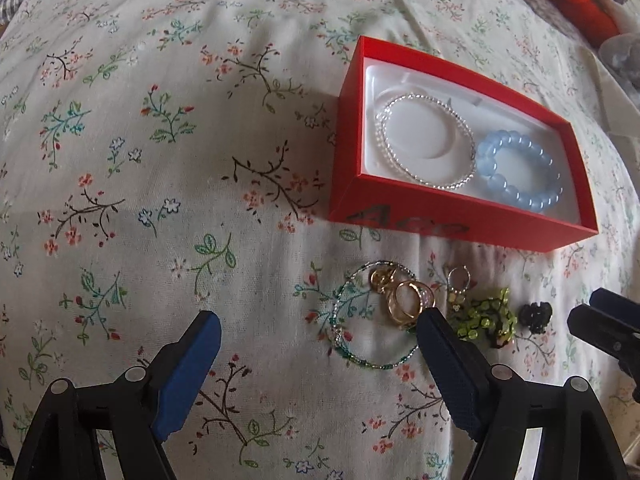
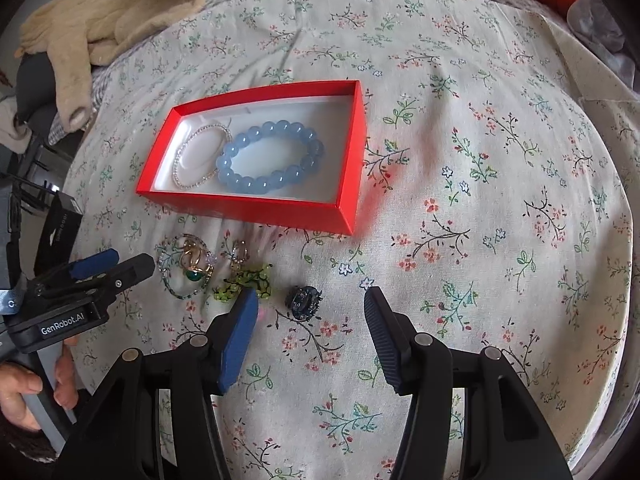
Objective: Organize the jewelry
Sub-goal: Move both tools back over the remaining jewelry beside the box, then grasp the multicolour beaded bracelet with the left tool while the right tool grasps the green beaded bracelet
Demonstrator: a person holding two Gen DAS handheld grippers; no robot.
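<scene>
Both tongs we hold agape, left tongs (image 1: 318,334) over green bead ring (image 1: 362,320), right tongs (image 2: 312,304) near dark clip (image 2: 303,298), red box (image 2: 348,152) holding blue bracelet (image 2: 270,156)

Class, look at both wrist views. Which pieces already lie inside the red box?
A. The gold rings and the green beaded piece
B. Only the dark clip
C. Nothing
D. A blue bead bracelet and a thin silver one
D: the blue bracelet and the silver bracelet lie inside the red box; the rings, the green piece and the clip lie on the cloth.
</scene>
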